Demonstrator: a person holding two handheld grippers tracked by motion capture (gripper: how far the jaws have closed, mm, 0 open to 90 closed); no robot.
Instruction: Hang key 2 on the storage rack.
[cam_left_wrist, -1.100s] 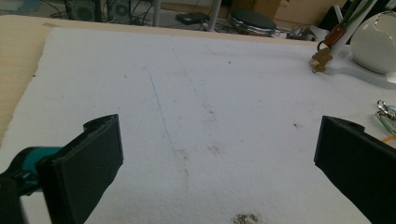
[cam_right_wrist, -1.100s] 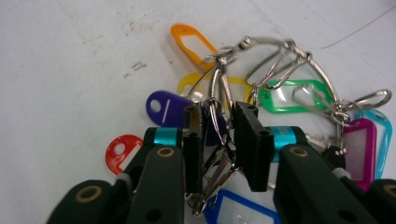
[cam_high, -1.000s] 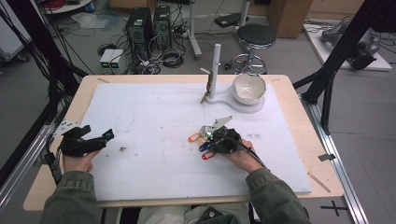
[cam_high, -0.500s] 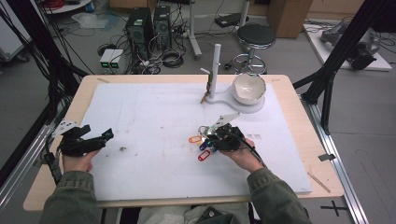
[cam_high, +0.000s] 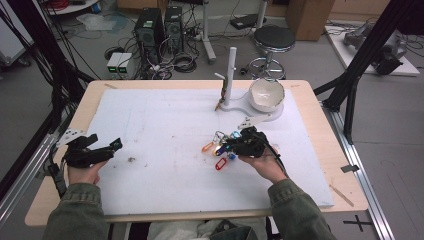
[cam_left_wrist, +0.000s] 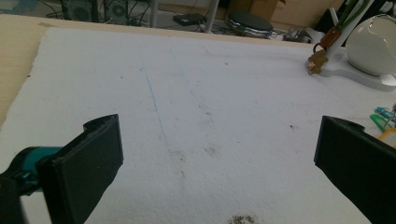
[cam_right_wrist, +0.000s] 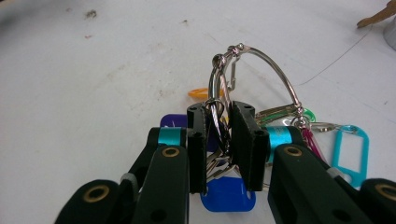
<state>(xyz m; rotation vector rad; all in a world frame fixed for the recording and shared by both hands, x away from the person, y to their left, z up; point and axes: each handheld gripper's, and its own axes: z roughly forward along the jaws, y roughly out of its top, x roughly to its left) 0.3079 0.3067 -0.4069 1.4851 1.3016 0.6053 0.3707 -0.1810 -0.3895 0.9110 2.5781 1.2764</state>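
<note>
Right gripper (cam_right_wrist: 219, 140) now pinches the key ring (cam_right_wrist: 252, 74) and has slid it nearer; left gripper (cam_high: 92, 150) waits wide open.

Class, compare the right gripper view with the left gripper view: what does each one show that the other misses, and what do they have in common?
Right gripper view alone: the right gripper shut on the key ring, with blue, purple and cyan key tags hanging from it.

Left gripper view alone: the left gripper with jaws wide apart and nothing between them, the white bowl, the white stand, a stool.

Shared: the stained white mat.
</note>
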